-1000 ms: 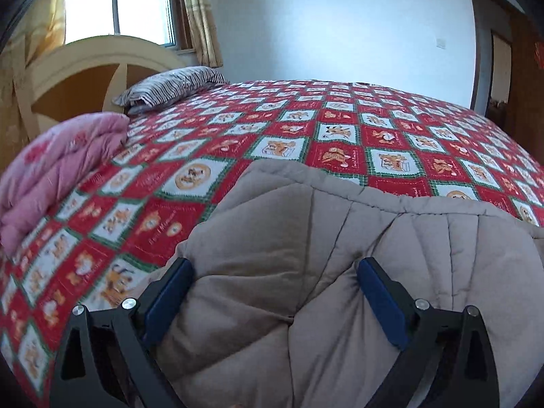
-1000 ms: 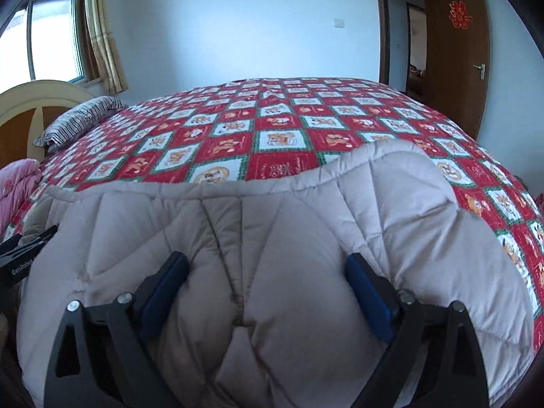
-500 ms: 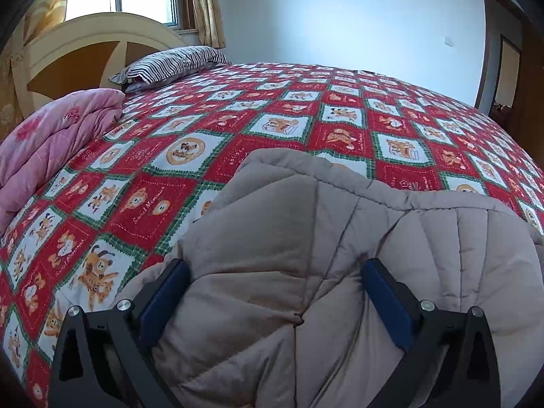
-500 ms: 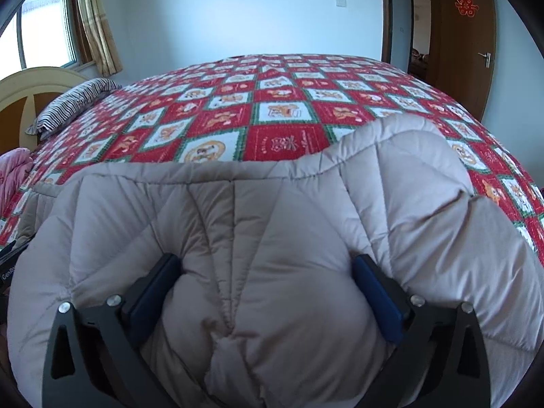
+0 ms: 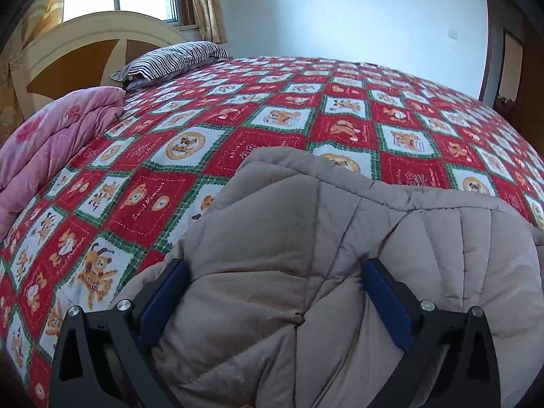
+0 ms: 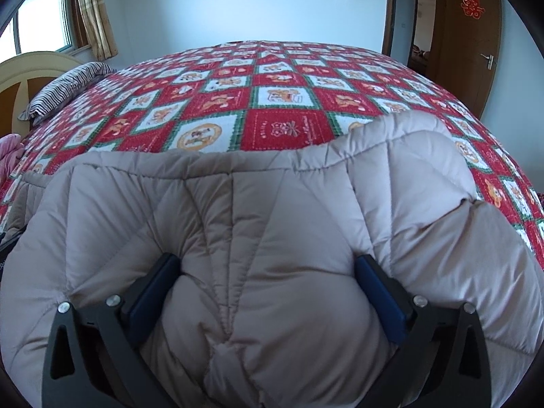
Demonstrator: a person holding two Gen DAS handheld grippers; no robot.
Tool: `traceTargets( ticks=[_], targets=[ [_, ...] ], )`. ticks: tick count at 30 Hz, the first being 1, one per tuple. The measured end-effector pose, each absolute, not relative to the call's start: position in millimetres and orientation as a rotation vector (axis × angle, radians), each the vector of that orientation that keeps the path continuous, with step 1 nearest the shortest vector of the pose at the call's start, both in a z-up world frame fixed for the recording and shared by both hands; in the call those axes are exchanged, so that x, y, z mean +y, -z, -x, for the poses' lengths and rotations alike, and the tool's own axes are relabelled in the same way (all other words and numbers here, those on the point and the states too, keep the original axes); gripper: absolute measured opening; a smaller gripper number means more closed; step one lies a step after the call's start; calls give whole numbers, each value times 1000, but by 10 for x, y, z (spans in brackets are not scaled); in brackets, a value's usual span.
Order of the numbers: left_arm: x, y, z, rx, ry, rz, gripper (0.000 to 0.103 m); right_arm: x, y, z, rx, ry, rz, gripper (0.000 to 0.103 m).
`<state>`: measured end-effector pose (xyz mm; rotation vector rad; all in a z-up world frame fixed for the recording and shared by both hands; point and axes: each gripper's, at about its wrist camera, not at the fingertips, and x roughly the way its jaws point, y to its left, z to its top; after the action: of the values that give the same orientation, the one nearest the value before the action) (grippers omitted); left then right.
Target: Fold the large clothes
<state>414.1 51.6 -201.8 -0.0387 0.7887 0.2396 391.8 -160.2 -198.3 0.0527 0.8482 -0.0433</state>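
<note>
Currently, the left gripper (image 5: 274, 267) stands with its jaws wide. The quilted coat (image 5: 340, 238) swells up between the blue pads (image 5: 163, 301) and lies against both of them; no firm pinch is evident. The right gripper (image 6: 263, 261) is equally wide. Its jaws have just been opening, and the same beige padding bulges between them and overflows both sides.

Both tools point steeply down into the garment. Judged from this, the wide jaws serve to release or press the bulky fabric onto the bed, not to lift it. A thick down-type fill springs back, which explains the dome between the pads.

Position of the work item: the coat lies directly under and ahead of both grippers. Its stitched far edge runs across just beyond the fingertips. A rounded flap extends beyond and to the right of the right gripper, probably a sleeve or a folded panel.

Beyond that edge, the red patchwork bedspread (image 5: 238, 129) extends flat and unobstructed, giving room for a further fold away from the tools. Far left of the left gripper, a pink quilt (image 5: 51, 142) is bundled at the bed edge. Behind it lie a striped pillow (image 5: 173, 57) and the headboard (image 5: 85, 40). Far right of the right gripper stands a wooden door (image 6: 465, 44).
</note>
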Motion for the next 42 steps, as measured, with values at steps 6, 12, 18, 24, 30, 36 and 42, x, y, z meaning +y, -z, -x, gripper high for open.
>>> traceTargets(
  ticks=[6, 12, 18, 24, 30, 36, 42],
  targets=[
    [513, 2013, -4214, 843, -227, 30, 102, -1557, 2007, -3970, 876, 62, -23, 103],
    [802, 1359, -3539, 739, -211, 108, 102, -1570, 1676, -3668, 819, 83, -50, 97],
    [870, 1718, -3213, 797, -281, 110, 102, -1007, 1246, -2967, 638, -16, -18, 103],
    [841, 1976, -3129, 737, -305, 66, 102, -848, 1849, -3121, 770, -26, 44, 95],
    [845, 2010, -3205, 745, -311, 76, 102, -799, 2006, -3207, 782, -17, 83, 102],
    [931, 1814, -2987, 771, -298, 92, 102, -795, 1974, -3225, 797, -18, 85, 103],
    [1286, 1559, -2031, 683, -345, 180, 102, -1005, 1509, -2637, 672, 6, 32, 102]
  ],
)
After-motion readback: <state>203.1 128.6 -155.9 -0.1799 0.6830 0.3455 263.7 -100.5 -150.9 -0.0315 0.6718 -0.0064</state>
